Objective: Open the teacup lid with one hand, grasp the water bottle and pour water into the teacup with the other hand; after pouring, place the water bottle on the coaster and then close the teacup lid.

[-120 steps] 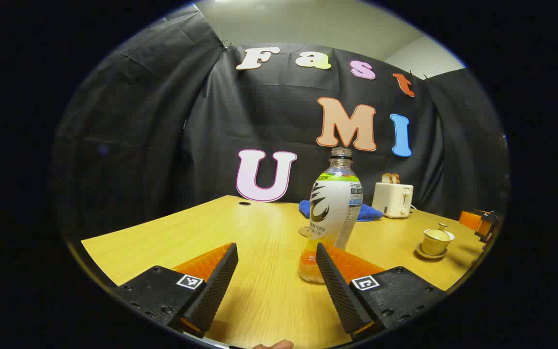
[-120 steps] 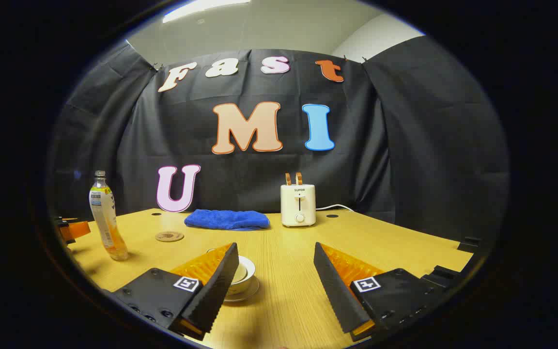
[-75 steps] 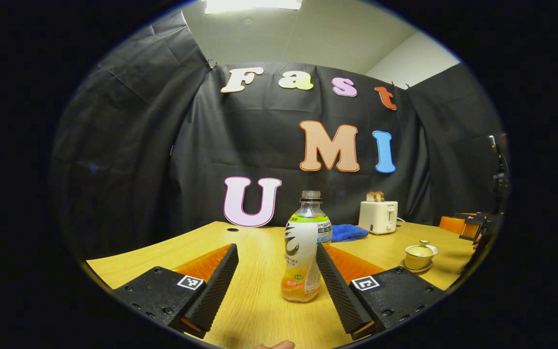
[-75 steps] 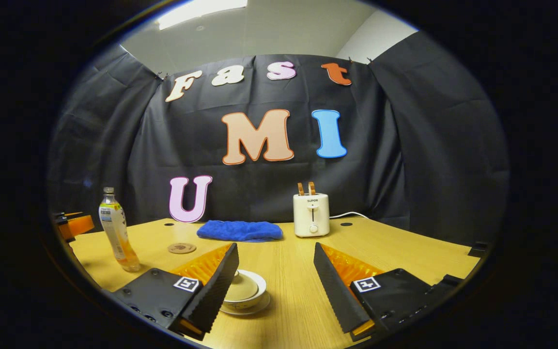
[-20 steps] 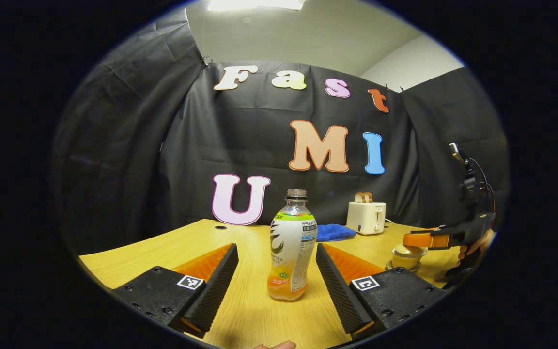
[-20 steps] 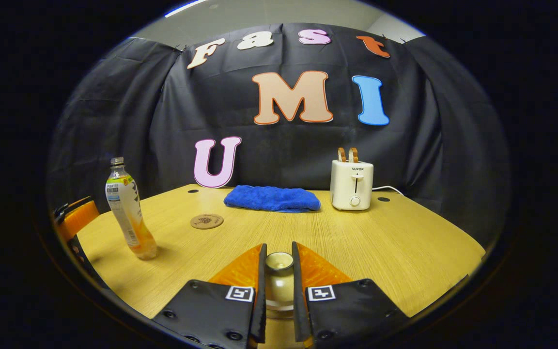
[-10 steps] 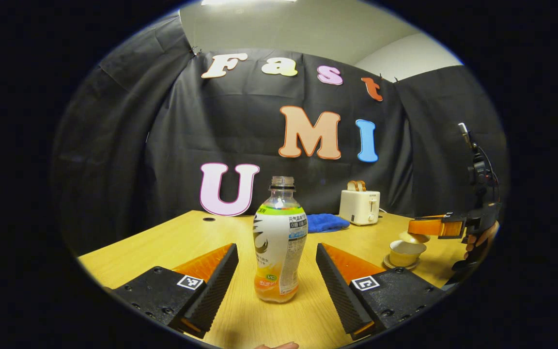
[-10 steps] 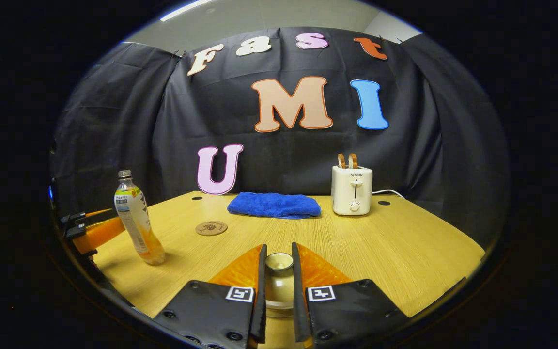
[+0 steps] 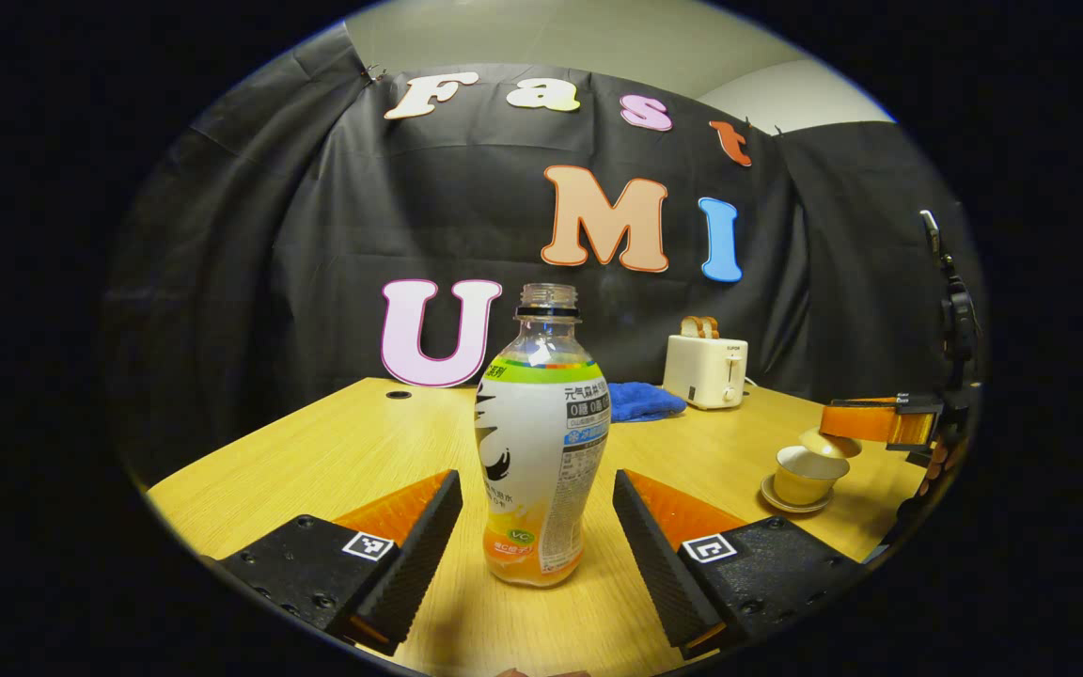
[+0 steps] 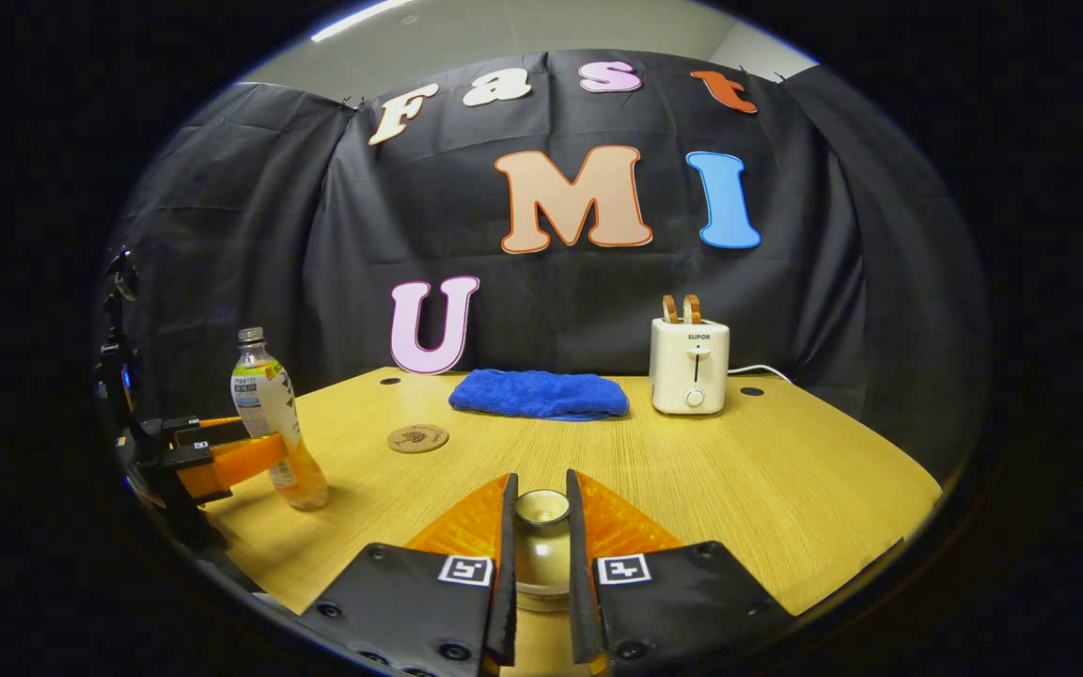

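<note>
Uncapped water bottle (image 9: 541, 442) upright, orange liquid filling its base.

The round wooden coaster (image 10: 417, 438) carries a mark too small to tell. The right gripper (image 10: 539, 574) hides most of the cream teacup lid (image 10: 541, 527) it grips.

black screw-studded gripper bodies with square markers, perhaps cabled

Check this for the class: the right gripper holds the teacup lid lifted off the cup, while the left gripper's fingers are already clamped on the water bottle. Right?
Not quite. In the left gripper view the left gripper is open, its fingers standing apart from the water bottle between them. The right gripper does hold the teacup lid off the cup.
</note>
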